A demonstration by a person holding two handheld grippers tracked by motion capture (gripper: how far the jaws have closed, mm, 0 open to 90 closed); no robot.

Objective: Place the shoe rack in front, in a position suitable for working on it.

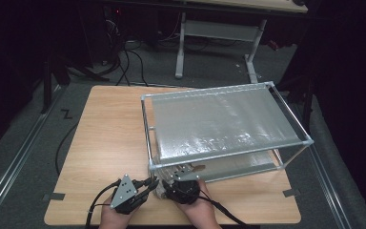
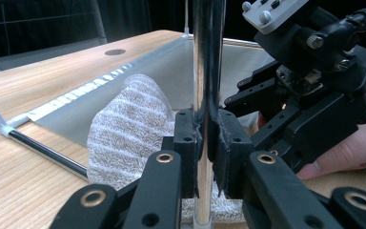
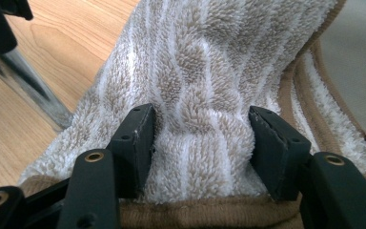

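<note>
Reference landmark: the rack (image 1: 228, 125), a two-shelf metal frame standing on the table (image 1: 105, 143).

Left gripper (image 2: 205, 157): jaws fully closed on the rack's near corner post (image 2: 208, 71), clamping it just above the table. Judged function: bracing the rack.

Right gripper (image 3: 201, 143): jaws part-open, with a thick fold of the towel (image 3: 209, 71) bunched between them. Both pads press into the pile, so the towel is gripped. In the high view, this gripper (image 1: 183, 183) sits at the rack's near edge, just right of the clamped post.

Towel position: at the rack's near left corner, beside the post, lying partly on the lower shelf (image 2: 171, 62) and partly on the table in front of it. It is rumpled, not folded flat.

Progress, as judged: grasp and bracing are complete. Whether the towel is going onto the lower shelf or coming off it cannot be told. Remaining: finish the transfer, release the towel, release the post.
</note>
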